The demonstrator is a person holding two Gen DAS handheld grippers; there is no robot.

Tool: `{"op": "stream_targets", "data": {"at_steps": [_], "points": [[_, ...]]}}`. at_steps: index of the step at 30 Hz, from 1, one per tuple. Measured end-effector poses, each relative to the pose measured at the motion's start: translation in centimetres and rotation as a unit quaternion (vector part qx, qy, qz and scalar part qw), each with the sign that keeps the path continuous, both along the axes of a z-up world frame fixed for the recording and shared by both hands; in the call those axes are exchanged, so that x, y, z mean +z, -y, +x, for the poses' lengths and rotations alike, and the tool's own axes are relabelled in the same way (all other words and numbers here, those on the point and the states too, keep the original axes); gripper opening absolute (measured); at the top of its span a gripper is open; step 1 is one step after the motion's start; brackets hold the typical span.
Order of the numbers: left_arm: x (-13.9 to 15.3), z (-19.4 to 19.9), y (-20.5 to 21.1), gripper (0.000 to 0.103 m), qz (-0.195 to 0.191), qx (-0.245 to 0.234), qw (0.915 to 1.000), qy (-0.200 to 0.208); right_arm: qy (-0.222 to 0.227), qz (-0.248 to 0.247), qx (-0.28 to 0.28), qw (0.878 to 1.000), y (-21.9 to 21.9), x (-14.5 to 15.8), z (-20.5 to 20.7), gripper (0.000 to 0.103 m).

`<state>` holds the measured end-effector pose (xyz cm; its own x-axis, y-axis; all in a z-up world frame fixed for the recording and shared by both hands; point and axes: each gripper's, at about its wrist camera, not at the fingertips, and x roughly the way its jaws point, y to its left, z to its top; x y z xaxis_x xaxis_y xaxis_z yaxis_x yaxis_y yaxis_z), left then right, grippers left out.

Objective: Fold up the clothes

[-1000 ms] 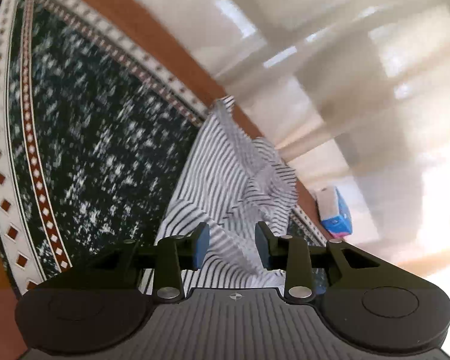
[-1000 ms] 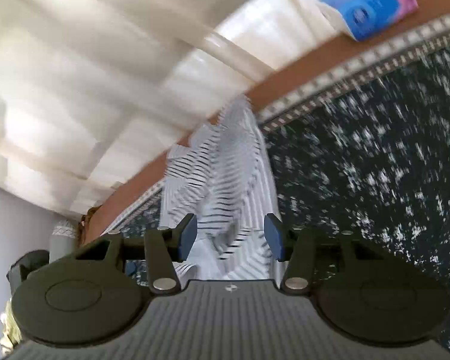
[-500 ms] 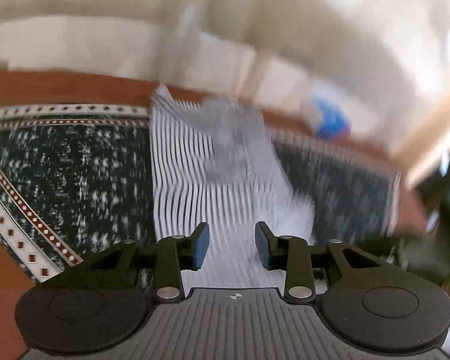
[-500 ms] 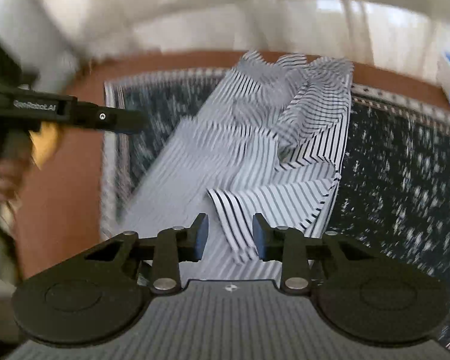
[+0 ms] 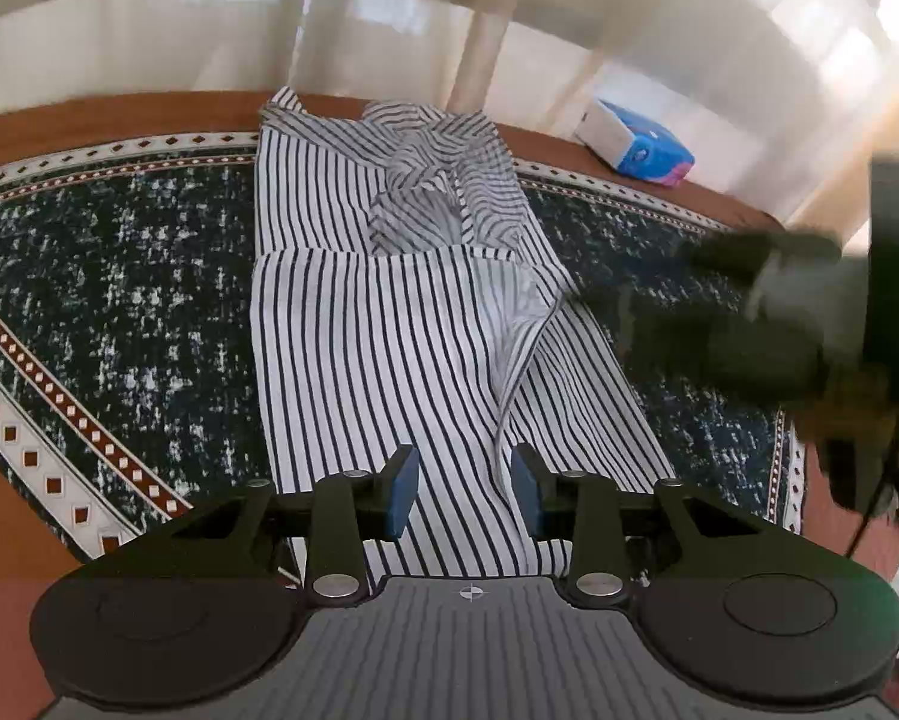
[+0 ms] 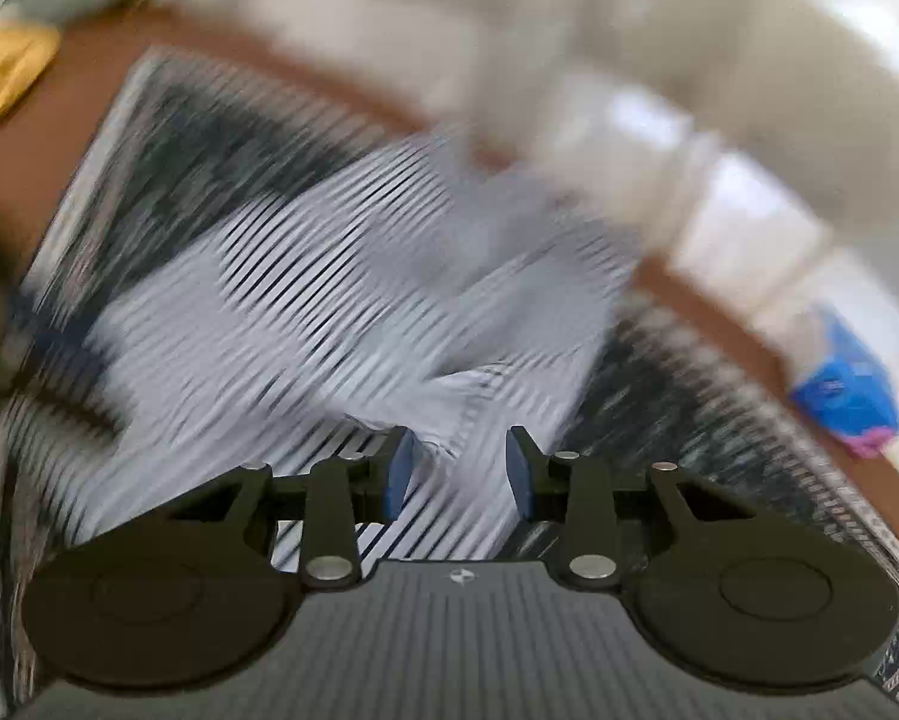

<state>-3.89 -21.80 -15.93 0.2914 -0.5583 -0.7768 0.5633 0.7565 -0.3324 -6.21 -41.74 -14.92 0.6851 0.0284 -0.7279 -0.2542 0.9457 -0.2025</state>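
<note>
Patterned rug (image 5: 119, 276); striped shirt (image 5: 389, 348) lengthwise, collar far.

Blurred view: right gripper (image 6: 457, 468), fingers (image 6: 398, 471) parted with a gap, above the striped garment (image 6: 353, 300) on a dark patterned rug (image 6: 677, 420); blue pack (image 6: 848, 390) far right.

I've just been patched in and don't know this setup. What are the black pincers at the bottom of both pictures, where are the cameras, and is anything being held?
Each picture comes from a camera on a hand-held gripper, looking along its two fingers. One shows the left gripper, the other the right gripper. Both hover over a striped shirt lying long on a dark patterned rug, with a blue tissue pack beyond. Both are open, pads clear of the cloth; the right one's jaws have just been closing, on nothing. The right view is blurred.
</note>
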Motion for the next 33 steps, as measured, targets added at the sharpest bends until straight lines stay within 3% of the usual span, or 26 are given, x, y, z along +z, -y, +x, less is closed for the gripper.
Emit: {"op": "stream_targets", "data": {"at_steps": [3,5,9,13,15,21,23,25,26,28,31,33], "points": [[0.0,0.6,1.0,0.051,0.008,-0.009,0.9999,0.010,0.041,0.088,-0.072,0.993,2.9,2.7,1.2,0.040],[-0.2,1.0,2.0,0.051,0.011,-0.015,0.9997,0.014,0.046,0.117,-0.085,0.988,4.1,3.6,0.9,0.047],[-0.8,1.7,4.5,0.051,0.018,-0.024,0.9992,0.027,0.009,0.152,-0.097,0.984,5.6,3.1,0.1,0.048],[-1.2,1.1,6.8,0.051,0.041,-0.068,0.9951,0.058,-0.022,0.161,-0.121,0.979,5.9,1.5,-1.5,0.048],[-1.5,0.2,7.6,0.051,0.068,-0.101,0.9888,0.086,-0.033,0.170,-0.128,0.977,6.0,1.0,-2.5,0.048],[-3.0,-2.0,10.1,0.051,0.151,-0.172,0.9584,0.171,-0.057,0.183,-0.141,0.971,5.9,0.0,-4.2,0.050],[-3.2,-2.0,10.5,0.038,0.158,-0.167,0.9559,0.182,-0.060,0.189,-0.148,0.969,5.9,-0.3,-4.5,0.050],[-3.0,-1.6,10.6,0.000,0.154,-0.154,0.9594,0.179,-0.062,0.194,-0.154,0.967,6.0,-0.4,-4.8,0.050],[-2.8,-1.3,10.7,0.000,0.150,-0.146,0.9619,0.176,-0.063,0.196,-0.156,0.966,6.1,-0.4,-5.0,0.050],[-2.4,-0.2,10.0,0.000,0.116,-0.114,0.9765,0.141,-0.063,0.199,-0.158,0.965,6.2,-0.3,-5.1,0.050],[-2.2,2.5,8.1,0.000,0.044,-0.038,0.9972,0.048,-0.063,0.202,-0.157,0.965,6.4,-0.2,-5.3,0.050],[-2.4,4.4,6.4,0.000,-0.018,0.022,0.9992,-0.027,-0.063,0.202,-0.154,0.965,6.3,-0.1,-5.2,0.050]]}}
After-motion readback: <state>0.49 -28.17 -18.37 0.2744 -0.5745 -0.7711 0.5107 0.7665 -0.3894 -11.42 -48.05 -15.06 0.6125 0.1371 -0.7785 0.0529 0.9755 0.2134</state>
